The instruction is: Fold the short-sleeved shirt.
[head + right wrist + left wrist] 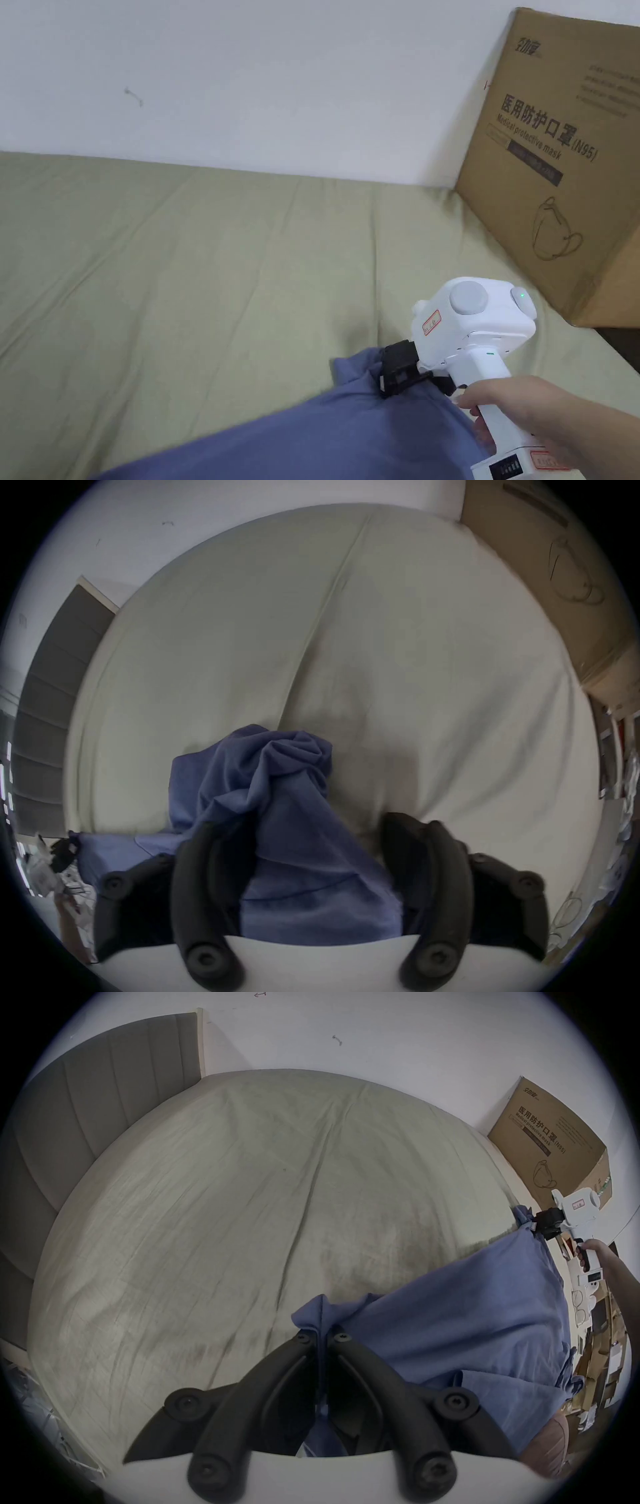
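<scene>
Head view angled down across the olive bedsheet (187,262) toward wall and cardboard box (562,156); both gripper views low, close over the blue shirt (450,1321), facing the same sheet and box.

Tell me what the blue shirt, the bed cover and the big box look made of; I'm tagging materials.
Shirt: soft matte knit or woven cloth, likely cotton; it drapes and bunches at the left gripper. Bed cover: thin matte woven sheet, pale green, with long creases. Box: brown cardboard, dull printed face, sharp folded edges.
</scene>
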